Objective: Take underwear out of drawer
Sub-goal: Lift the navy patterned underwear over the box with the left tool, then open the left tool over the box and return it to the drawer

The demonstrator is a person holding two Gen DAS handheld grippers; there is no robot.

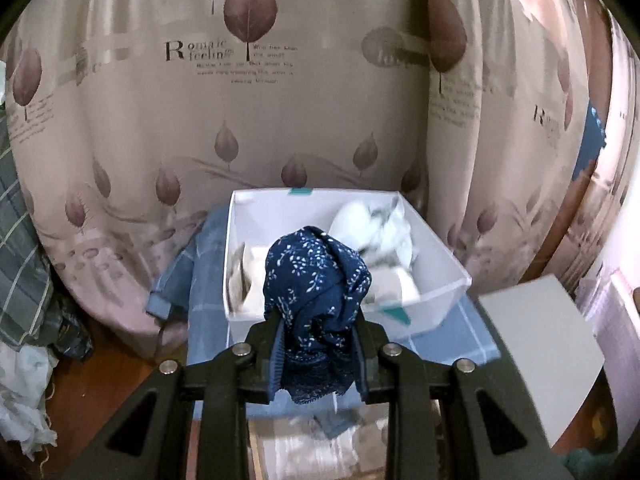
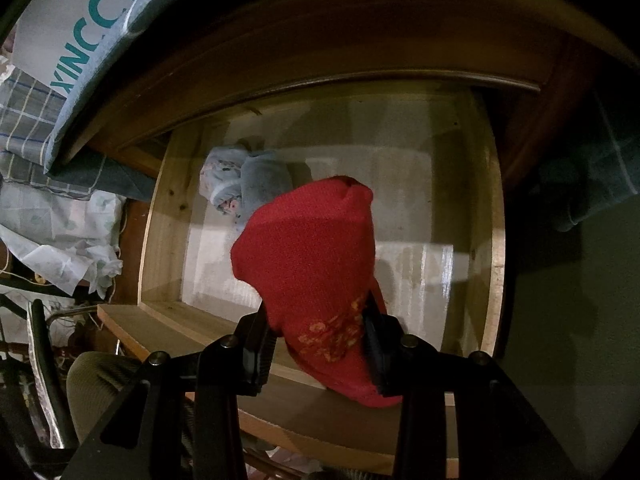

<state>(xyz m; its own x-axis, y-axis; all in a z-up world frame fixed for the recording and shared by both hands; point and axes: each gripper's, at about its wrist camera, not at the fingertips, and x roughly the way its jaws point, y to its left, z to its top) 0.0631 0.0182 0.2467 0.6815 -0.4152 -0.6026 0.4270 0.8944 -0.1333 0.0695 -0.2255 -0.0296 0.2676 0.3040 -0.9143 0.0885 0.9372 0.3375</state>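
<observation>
Wooden drawer (image 2: pixel 484 216) shows only in your right view, with pale rolled underwear (image 2: pixel 244 184) left inside; your left view alone shows the white box (image 1: pixel 436 248) before the curtain (image 1: pixel 160 120). Your right gripper (image 2: pixel 320 340) clamps red underwear (image 2: pixel 308 256) above the drawer. Your left gripper (image 1: pixel 318 332) pinches navy underwear (image 1: pixel 316 280) before the box.

Left gripper (image 1: pixel 318 344) matte black, silver round bolts, ribbed possibly blue pads, right gripper (image 2: pixel 320 344) alike, black ribbed pads
</observation>
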